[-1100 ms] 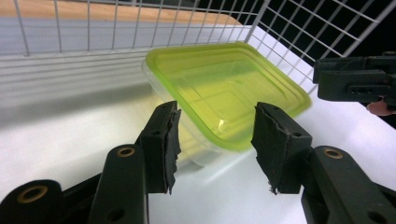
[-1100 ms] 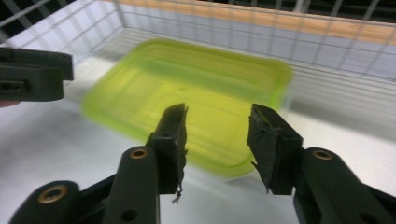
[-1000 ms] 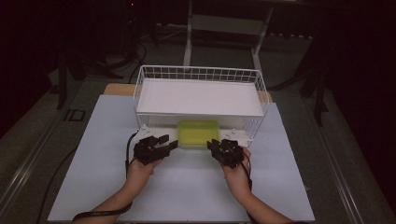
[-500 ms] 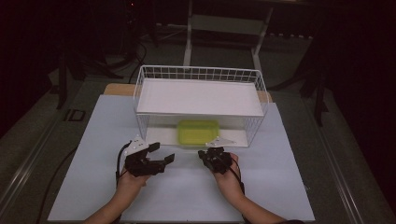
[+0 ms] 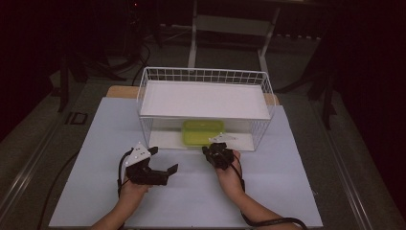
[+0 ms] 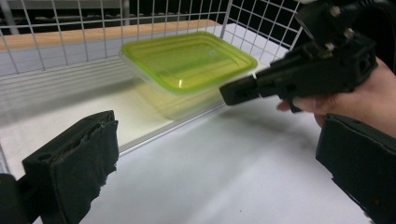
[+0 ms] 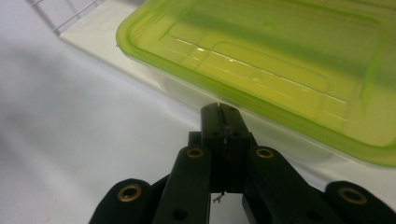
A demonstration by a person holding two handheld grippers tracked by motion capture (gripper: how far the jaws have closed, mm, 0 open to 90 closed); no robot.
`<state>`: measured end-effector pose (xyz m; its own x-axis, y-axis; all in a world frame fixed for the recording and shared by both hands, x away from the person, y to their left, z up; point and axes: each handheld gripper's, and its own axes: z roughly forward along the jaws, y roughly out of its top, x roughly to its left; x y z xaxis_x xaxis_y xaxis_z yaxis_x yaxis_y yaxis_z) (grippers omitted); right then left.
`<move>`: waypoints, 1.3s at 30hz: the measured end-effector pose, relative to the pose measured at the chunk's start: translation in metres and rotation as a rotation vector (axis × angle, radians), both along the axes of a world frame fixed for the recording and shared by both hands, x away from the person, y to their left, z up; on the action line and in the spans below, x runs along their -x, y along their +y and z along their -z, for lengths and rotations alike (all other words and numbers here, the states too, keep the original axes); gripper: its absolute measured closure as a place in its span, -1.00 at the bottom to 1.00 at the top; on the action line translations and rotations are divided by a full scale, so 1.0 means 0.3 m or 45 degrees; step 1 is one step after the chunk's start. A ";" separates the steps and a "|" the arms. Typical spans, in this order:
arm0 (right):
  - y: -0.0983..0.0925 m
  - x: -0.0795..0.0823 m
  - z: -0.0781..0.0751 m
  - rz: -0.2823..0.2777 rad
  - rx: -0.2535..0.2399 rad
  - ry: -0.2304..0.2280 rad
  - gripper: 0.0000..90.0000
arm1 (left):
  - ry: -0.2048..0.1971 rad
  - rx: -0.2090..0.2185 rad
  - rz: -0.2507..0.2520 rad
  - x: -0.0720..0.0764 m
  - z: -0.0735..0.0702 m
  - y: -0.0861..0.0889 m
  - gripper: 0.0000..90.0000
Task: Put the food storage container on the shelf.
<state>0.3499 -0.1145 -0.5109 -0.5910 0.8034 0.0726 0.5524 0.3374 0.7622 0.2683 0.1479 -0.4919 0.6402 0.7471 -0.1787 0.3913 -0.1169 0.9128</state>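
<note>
Box: the see-through plastic box with the flat green lid [image 5: 202,132] sits on the low white floor of the white wire basket [image 5: 143,103], at the front, near the middle. The lid is on.

Box up close: in the left gripper view the box [image 6: 187,63] lies flat just behind the basket's front edge. In the right gripper view it [image 7: 289,70] is big and very near.

Basket: it stands at the far side of the white surface [image 5: 287,191]. A white shelf board [image 5: 206,98] lies across it, above the box.

Your left tool: the left tool [image 5: 165,165] is out on the surface, in front of the basket and to the left of the box. Its jaws stand wide apart and have just been opening. Nothing is between them. It is well apart from the box.

Your left tool's jaws: in its own view one black pad [image 6: 74,163] is low on the left and the other is low on the right, with bare surface between.

Your right tool: the right tool [image 5: 215,149] is right in front of the box, at the basket's front edge. Its jaws are pressed tight together, with nothing in them.

Right tool tip: in its own view the tip [image 7: 223,108] is just beside the box's near wall, under the lid's rim. You cannot tell if it touches.

Right tool from the side: in the left gripper view, it [image 6: 238,91] points at the box's front corner.
</note>
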 end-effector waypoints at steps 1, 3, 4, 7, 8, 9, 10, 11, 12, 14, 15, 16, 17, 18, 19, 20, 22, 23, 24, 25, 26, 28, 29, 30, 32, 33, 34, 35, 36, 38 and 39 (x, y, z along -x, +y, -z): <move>0.002 -0.007 -0.001 0.005 0.007 -0.013 1.00 | 0.002 0.011 0.011 0.000 0.001 0.001 -1.00; 0.004 -0.023 -0.003 0.020 0.003 -0.012 1.00 | -0.001 0.007 0.012 0.000 0.002 -0.002 -1.00; 0.004 -0.032 -0.004 0.026 -0.001 -0.008 1.00 | -0.001 0.010 0.018 0.000 0.003 -0.002 -1.00; 0.007 -0.050 -0.003 0.043 0.009 -0.016 1.00 | -0.002 0.009 0.022 0.000 0.007 -0.004 -1.00; 0.010 -0.057 -0.002 0.042 0.026 -0.025 1.00 | 0.003 0.011 0.028 0.000 0.009 -0.004 -1.00; 0.013 -0.066 0.001 0.045 0.037 -0.033 1.00 | 0.004 0.010 0.025 0.000 0.011 -0.004 -1.00; 0.014 -0.072 0.002 0.052 0.038 -0.033 1.00 | 0.002 0.012 0.023 0.001 0.012 -0.003 -1.00; 0.016 -0.082 0.004 0.059 0.045 -0.036 1.00 | 0.002 0.014 0.025 0.001 0.012 -0.003 -1.00; 0.017 -0.093 0.005 0.071 0.047 -0.034 1.00 | 0.003 0.012 0.025 0.002 0.012 -0.003 -1.00; 0.017 -0.099 0.005 0.070 0.051 -0.040 1.00 | -0.005 0.009 0.023 0.003 0.012 -0.001 -1.00; 0.018 -0.107 0.005 0.069 0.055 -0.047 1.00 | -0.005 0.012 0.026 0.003 0.012 0.000 -1.00; 0.019 -0.113 0.004 0.073 0.051 -0.055 1.00 | 0.002 0.011 0.027 0.002 0.012 0.001 -1.00; 0.020 -0.120 0.002 0.074 0.052 -0.057 1.00 | 0.002 0.020 0.030 0.002 0.013 0.003 -1.00; 0.021 -0.124 0.002 0.077 0.052 -0.059 1.00 | 0.007 0.033 0.030 0.002 0.014 0.004 -1.00; 0.021 -0.129 0.001 0.081 0.050 -0.058 1.00 | 0.009 0.035 0.032 0.002 0.015 0.005 -1.00; 0.024 -0.138 0.003 0.082 0.047 -0.053 1.00 | 0.005 0.023 0.038 0.003 0.017 0.004 -1.00; 0.026 -0.140 0.004 0.083 0.050 -0.053 1.00 | 0.003 0.022 0.044 0.004 0.018 0.004 -1.00; 0.030 -0.144 0.004 0.092 0.047 -0.049 1.00 | 0.002 0.026 0.047 0.005 0.018 0.003 -1.00; 0.029 -0.153 0.004 0.090 0.042 -0.058 1.00 | 0.000 0.022 0.048 0.006 0.018 0.002 -1.00; 0.029 -0.153 0.004 0.090 0.042 -0.058 1.00 | -0.003 0.019 0.049 0.007 0.018 0.002 -1.00; 0.029 -0.155 0.004 0.096 0.039 -0.052 1.00 | -0.009 0.019 0.053 0.008 0.018 0.002 -1.00; 0.032 -0.161 0.005 0.093 0.044 -0.043 1.00 | -0.010 0.010 0.053 0.008 0.019 0.002 -1.00; 0.033 -0.161 0.008 0.089 0.046 -0.047 1.00 | -0.011 0.016 0.055 0.009 0.019 0.002 -1.00; 0.034 -0.161 0.009 0.086 0.047 -0.045 1.00 | -0.010 0.014 0.052 0.009 0.019 0.002 -1.00; 0.035 -0.157 0.011 0.090 0.039 -0.034 1.00 | -0.018 0.010 0.053 0.009 0.018 0.002 -1.00; 0.037 -0.150 0.009 0.096 0.027 -0.024 1.00 | -0.020 0.013 0.051 0.010 0.018 0.003 -1.00; 0.035 -0.147 0.008 0.088 0.027 -0.035 1.00 | -0.024 0.011 0.050 0.009 0.016 0.004 -1.00; 0.032 -0.138 0.004 0.076 0.026 -0.047 1.00 | -0.031 0.011 0.054 0.009 0.015 0.005 -1.00; 0.030 -0.133 0.001 0.071 0.020 -0.047 0.98 | -0.041 0.012 0.055 0.010 0.013 0.005 -1.00; 0.025 -0.112 -0.010 0.054 -0.002 -0.046 0.90 | -0.052 0.011 0.061 0.010 0.010 0.006 -1.00; 0.025 -0.099 -0.017 0.042 -0.007 -0.049 0.85 | -0.052 0.017 0.071 0.009 0.008 0.006 -1.00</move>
